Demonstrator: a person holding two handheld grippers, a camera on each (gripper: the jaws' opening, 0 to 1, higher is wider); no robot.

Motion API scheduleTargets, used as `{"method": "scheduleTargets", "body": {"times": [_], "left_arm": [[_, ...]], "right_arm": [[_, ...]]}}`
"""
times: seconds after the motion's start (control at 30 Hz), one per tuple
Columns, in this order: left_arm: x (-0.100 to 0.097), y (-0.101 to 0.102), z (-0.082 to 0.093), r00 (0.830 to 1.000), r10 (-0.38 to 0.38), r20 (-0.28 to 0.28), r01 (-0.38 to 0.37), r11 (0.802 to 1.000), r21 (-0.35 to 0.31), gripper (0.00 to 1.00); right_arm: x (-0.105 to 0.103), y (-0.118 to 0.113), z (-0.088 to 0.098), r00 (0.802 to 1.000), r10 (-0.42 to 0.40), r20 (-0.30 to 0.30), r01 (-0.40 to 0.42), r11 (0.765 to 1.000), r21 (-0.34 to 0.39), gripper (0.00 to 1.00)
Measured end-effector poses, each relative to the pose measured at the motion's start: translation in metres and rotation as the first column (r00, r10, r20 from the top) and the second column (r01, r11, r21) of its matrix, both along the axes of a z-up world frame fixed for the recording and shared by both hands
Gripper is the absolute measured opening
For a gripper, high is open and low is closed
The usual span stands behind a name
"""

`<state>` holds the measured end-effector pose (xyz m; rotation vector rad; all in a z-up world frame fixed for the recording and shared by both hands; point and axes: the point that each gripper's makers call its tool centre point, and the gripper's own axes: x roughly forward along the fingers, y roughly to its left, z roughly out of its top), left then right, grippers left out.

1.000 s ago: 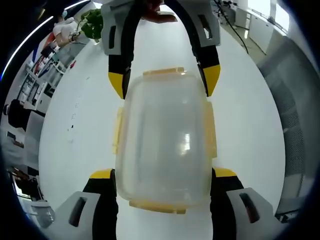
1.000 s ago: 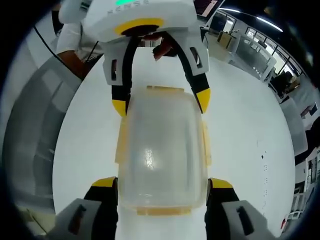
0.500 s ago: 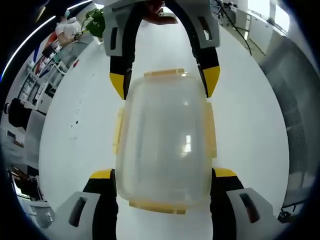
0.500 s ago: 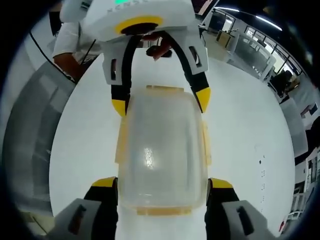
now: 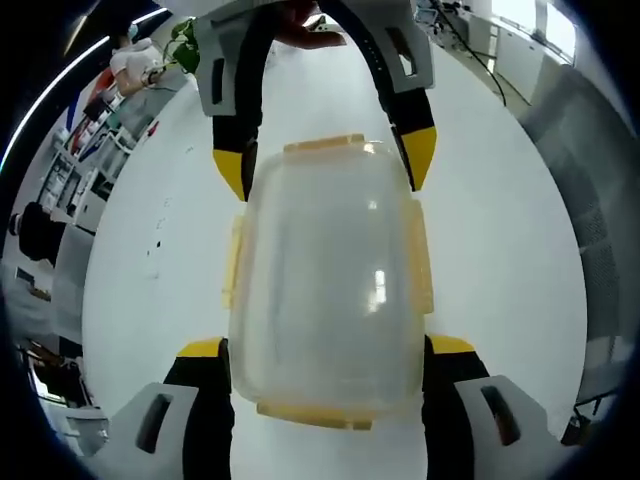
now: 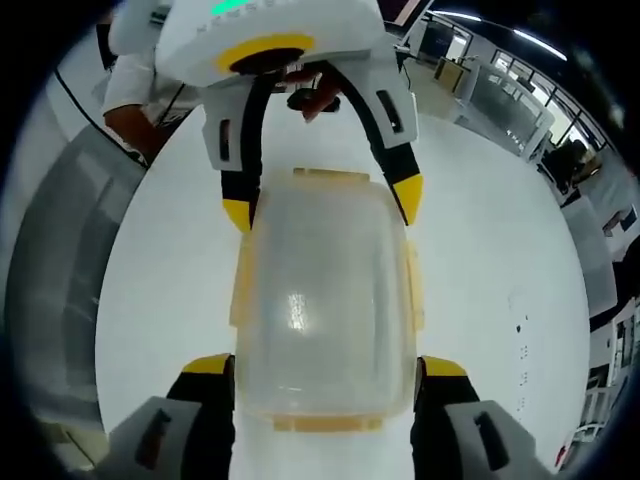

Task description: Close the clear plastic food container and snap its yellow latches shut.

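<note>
The clear food container (image 5: 325,285) sits on the white tabletop (image 5: 510,230), lid on, pinned between two hand-held grippers that face each other across it. In the left gripper view, the left hand-held gripper (image 5: 325,350) has its jaws spread wide, one yellow tip on each side of the near end of the container, hugging it. The right hand-held gripper (image 5: 325,165) comes in from the far end, also spread, bracketing the opposite corners. Same picture mirrored in the right gripper view: right hand-held gripper (image 6: 325,370) straddling its near end, left hand-held gripper (image 6: 322,205) across. That two-ended bracket looks meant to stop the box sliding while pressure goes on. The yellow latches (image 5: 421,255) lie along the sides and ends; whether they're clicked home, I can't tell.
</note>
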<state>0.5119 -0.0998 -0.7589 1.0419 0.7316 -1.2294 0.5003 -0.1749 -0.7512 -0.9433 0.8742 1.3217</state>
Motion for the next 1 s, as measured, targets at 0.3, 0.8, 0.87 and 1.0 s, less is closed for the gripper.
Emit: {"method": "scheduleTargets", "body": {"times": [0.3, 0.8, 0.87, 1.0], "left_arm": [[0.001, -0.001, 0.002, 1.000, 0.011, -0.008, -0.011, 1.000, -0.010, 0.76], [-0.002, 0.000, 0.005, 0.999, 0.038, -0.021, -0.038, 0.999, -0.023, 0.76], [-0.002, 0.001, 0.007, 0.999, 0.036, -0.016, -0.036, 0.999, -0.024, 0.76], [-0.003, 0.007, 0.011, 0.997, 0.077, -0.025, -0.078, 0.996, -0.048, 0.77]], "right_arm": [[0.000, 0.000, 0.000, 1.000, -0.003, -0.002, 0.003, 1.000, 0.007, 0.73], [-0.001, -0.002, 0.006, 1.000, 0.004, 0.009, -0.004, 1.000, 0.013, 0.71], [0.000, -0.004, 0.008, 1.000, -0.001, 0.012, 0.001, 1.000, 0.017, 0.71], [-0.002, -0.005, 0.013, 1.000, -0.020, 0.021, 0.019, 0.999, 0.039, 0.72]]}}
